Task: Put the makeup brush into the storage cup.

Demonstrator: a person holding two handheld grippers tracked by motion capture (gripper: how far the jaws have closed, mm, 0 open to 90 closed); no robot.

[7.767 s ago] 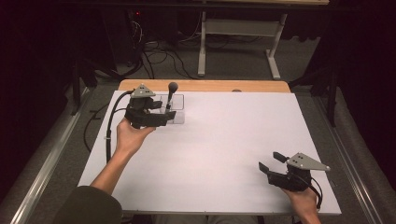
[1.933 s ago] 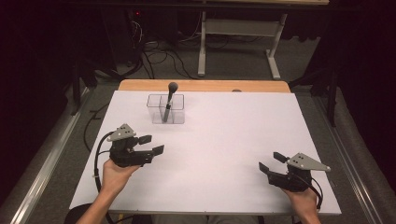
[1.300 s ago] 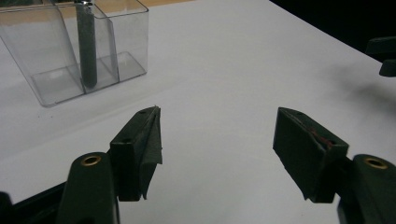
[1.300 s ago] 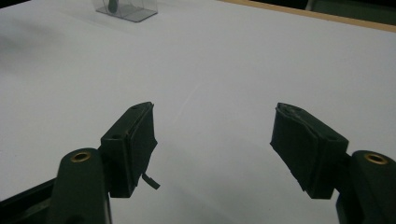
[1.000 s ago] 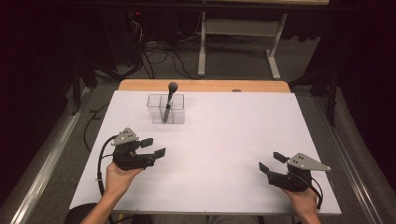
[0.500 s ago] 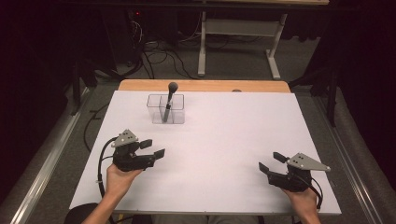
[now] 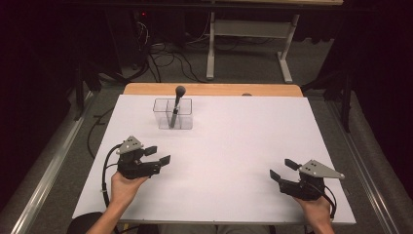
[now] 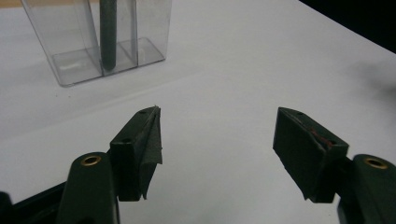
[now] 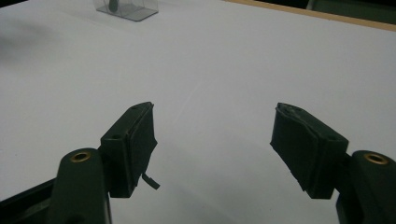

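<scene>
Drawn back from the far-left part of the table, the left gripper (image 7: 157, 155) is now sitting low near the person's edge, well apart from the clear plastic two-compartment holder (image 7: 173, 113) it was up against several seconds back. Over the last couple of seconds it is only settling a little nearer the person, hardly shifting at all. Its jaws are standing wide with nothing between them, as the left gripper view is showing: bare white tabletop (image 8: 224, 84) between the two black pads (image 8: 149, 140).

Standing upright in the holder is the dark round-headed brush with a slim grey handle (image 7: 176, 104), its head rising above the rim. In the left gripper view the handle (image 8: 108, 32) is resting in the middle section of the holder (image 8: 70, 46), leaning only slightly.

Meanwhile the right gripper (image 7: 282, 170) is resting at the near-right edge, in the same place as in all the earlier frames, jaws also spread wide and empty over the white surface (image 9: 215, 93).

Judging from this, the placing of the brush appears finished: the left hand is releasing and retreating, neither tool is touching the brush, and both hands seem to be parking at rest.
</scene>
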